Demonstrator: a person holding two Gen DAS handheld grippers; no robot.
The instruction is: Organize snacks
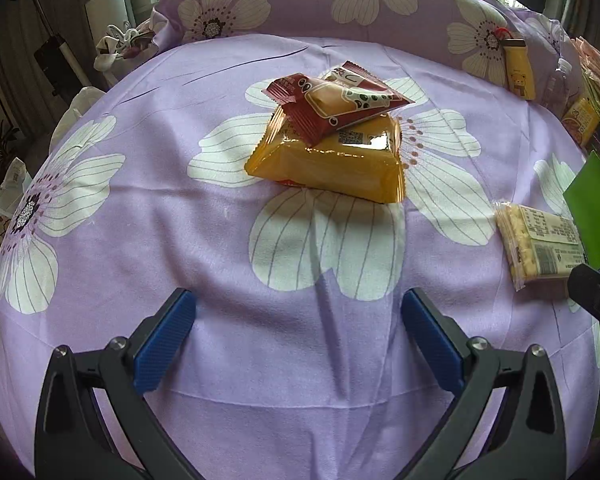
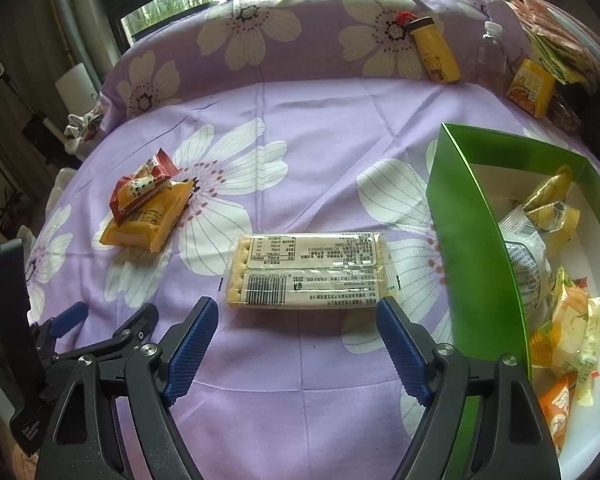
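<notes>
Right gripper (image 2: 296,312) jaws spread wide, nothing between them; clear-wrapped rectangular cracker pack (image 2: 308,270) lies flat on the lilac flowered bedsheet (image 2: 320,128), just ahead of the fingertips. Green cardboard box (image 2: 476,240) stands right of the pack, loose snack packets inside. Orange foil snack bag (image 1: 332,160) left of the pack, red wrapped snack (image 1: 332,104) on top. Left gripper (image 1: 298,308) jaws open, empty.
</notes>
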